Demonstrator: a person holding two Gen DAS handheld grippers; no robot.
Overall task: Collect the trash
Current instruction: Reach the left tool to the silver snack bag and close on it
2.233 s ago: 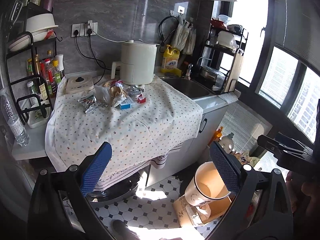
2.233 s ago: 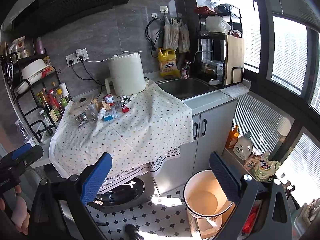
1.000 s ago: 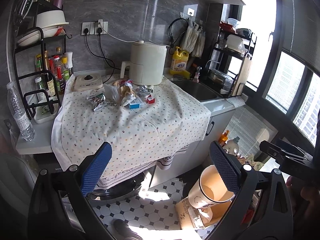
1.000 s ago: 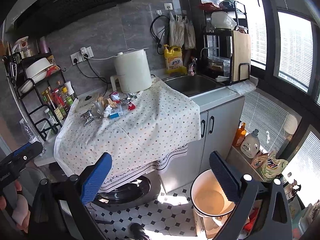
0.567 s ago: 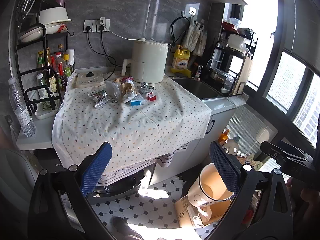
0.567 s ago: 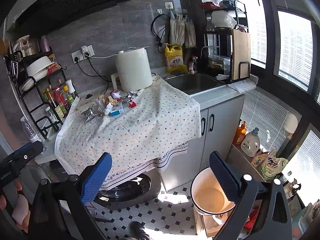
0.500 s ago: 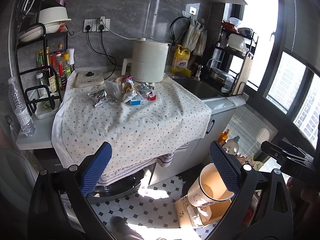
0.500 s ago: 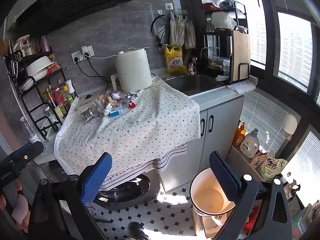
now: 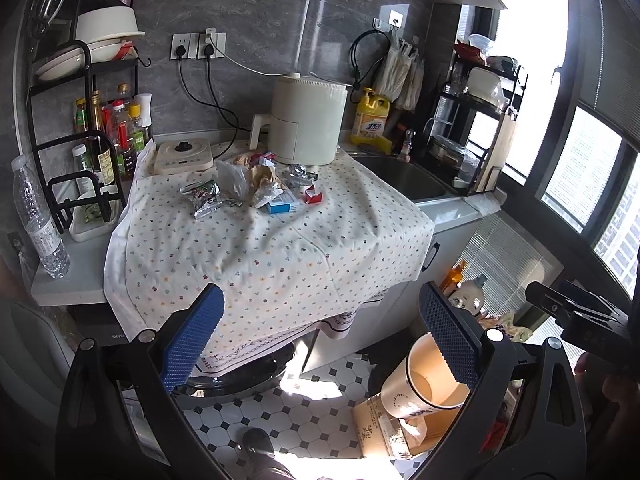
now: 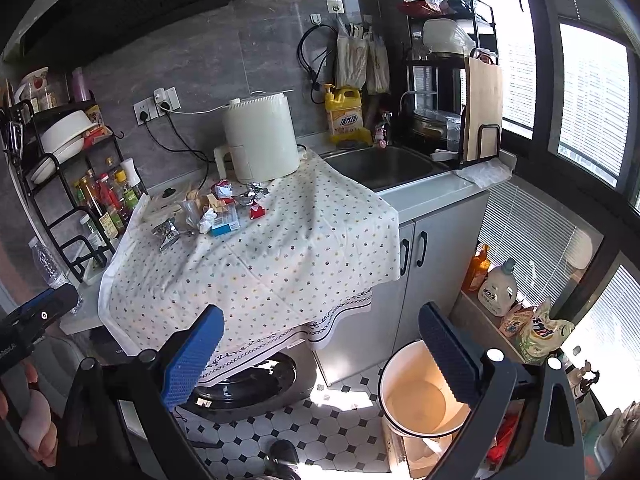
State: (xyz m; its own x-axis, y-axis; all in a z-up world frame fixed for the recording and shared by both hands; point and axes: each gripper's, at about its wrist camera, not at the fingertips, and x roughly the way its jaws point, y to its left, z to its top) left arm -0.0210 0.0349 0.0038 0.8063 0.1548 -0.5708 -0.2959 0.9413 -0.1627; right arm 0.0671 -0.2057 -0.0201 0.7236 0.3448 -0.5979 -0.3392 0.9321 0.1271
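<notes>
Here, in the left wrist view, the left gripper (image 9: 320,336) is held with its blue-padded jaws wide apart and nothing between them, well short of the counter. A dotted tablecloth (image 9: 280,248) is draped over the counter, and the trash pile (image 9: 256,188) is gathered near its back edge, just in front of a cream air fryer (image 9: 306,120). In the pile, a silver snack wrapper (image 9: 202,196), a blue-and-white box (image 9: 283,205) and a small red packet (image 9: 313,196) can be made out. A cream bucket (image 9: 424,384) is seen on the tiled floor at lower right, partly hidden behind the right finger.

In the right wrist view, the right gripper (image 10: 320,344) is likewise spread open and empty. The trash pile (image 10: 212,208) is seen at the cloth's back left corner, beside the air fryer (image 10: 260,144). The bucket (image 10: 420,400) stands below the cabinet doors, and the steel sink (image 10: 380,164) lies past the cloth's right edge.
</notes>
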